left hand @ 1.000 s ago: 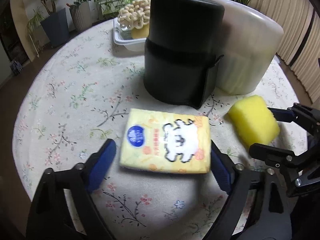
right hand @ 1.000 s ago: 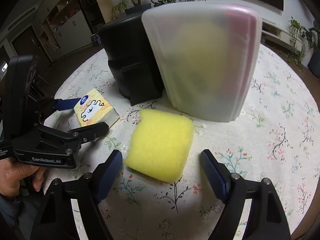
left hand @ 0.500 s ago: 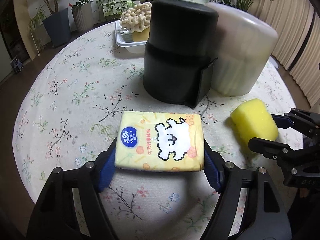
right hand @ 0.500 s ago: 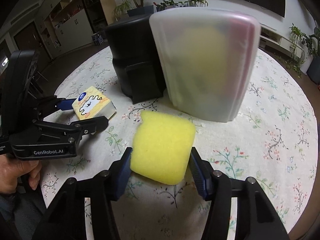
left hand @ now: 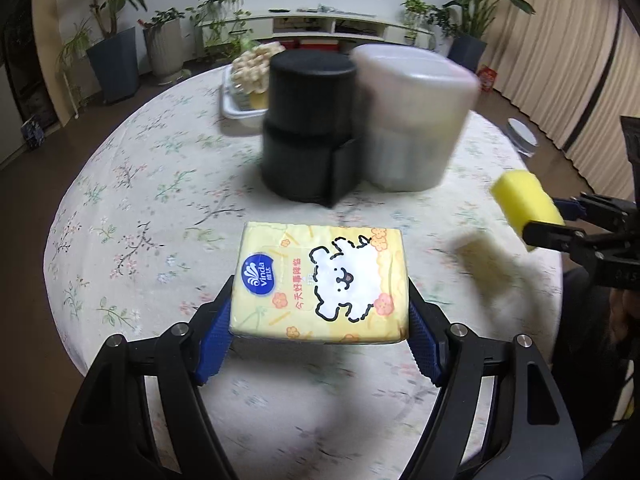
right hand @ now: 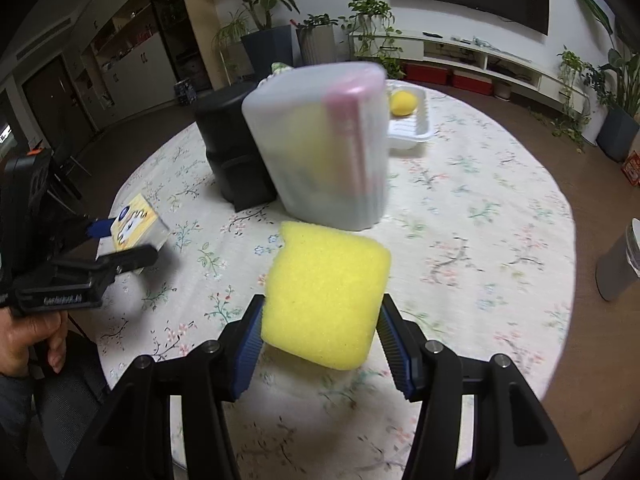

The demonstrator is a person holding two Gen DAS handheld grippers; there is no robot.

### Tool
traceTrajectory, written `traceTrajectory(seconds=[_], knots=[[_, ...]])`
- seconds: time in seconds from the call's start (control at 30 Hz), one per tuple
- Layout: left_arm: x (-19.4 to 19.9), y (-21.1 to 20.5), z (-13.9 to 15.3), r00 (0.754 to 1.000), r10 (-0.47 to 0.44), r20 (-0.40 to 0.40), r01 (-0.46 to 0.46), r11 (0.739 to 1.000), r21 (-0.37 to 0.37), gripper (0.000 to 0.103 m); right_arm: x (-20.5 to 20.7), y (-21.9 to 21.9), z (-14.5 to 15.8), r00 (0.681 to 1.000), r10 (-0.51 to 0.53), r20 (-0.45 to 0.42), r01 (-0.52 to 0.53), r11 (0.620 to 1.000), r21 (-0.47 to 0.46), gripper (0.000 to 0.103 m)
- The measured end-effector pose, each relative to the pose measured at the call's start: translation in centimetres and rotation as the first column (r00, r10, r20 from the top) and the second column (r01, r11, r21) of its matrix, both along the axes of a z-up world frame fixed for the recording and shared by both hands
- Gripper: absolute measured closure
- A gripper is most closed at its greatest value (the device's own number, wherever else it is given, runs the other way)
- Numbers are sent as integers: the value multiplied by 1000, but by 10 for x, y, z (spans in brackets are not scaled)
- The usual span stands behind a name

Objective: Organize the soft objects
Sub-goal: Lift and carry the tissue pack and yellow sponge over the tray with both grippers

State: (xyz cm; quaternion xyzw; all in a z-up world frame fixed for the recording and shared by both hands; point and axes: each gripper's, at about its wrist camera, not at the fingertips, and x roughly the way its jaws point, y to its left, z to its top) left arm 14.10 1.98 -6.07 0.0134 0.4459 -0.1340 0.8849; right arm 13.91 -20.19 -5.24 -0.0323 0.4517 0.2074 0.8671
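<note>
Both now lifted off the floral tablecloth [left hand: 120, 208]: left gripper [left hand: 320, 332] clamps the yellow tissue pack [left hand: 320, 284] at frame centre, right gripper [right hand: 322, 336] clamps the yellow foam sponge [right hand: 326, 296] lower centre, so transport likely comes next.

Each camera sits just behind its own jaws, looking forward and down over the round surface [left hand: 120, 208]. Both views share the black container [left hand: 308, 128] and frosted tub [right hand: 320, 148] at mid-distance, seen from opposite sides, and each catches the other gripper at its edge.
</note>
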Motion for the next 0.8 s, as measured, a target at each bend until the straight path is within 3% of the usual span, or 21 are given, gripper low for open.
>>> traceTrajectory(seconds=[0.23,0.43,0.8], knots=[[-17,-13,26,999,-18,37,19,1000,-25,30,-21,-13,22,1000,9,24,-9,1000,10,45],[-19,-1,50,997,12,72,-8,999,-42,30,-25,-25,42,998,-9,68,8,1000,13,45],[10,25,110,983,46,178,-40,998,-41,30,0,-46,90,983,-43,176,43,999,2,45]])
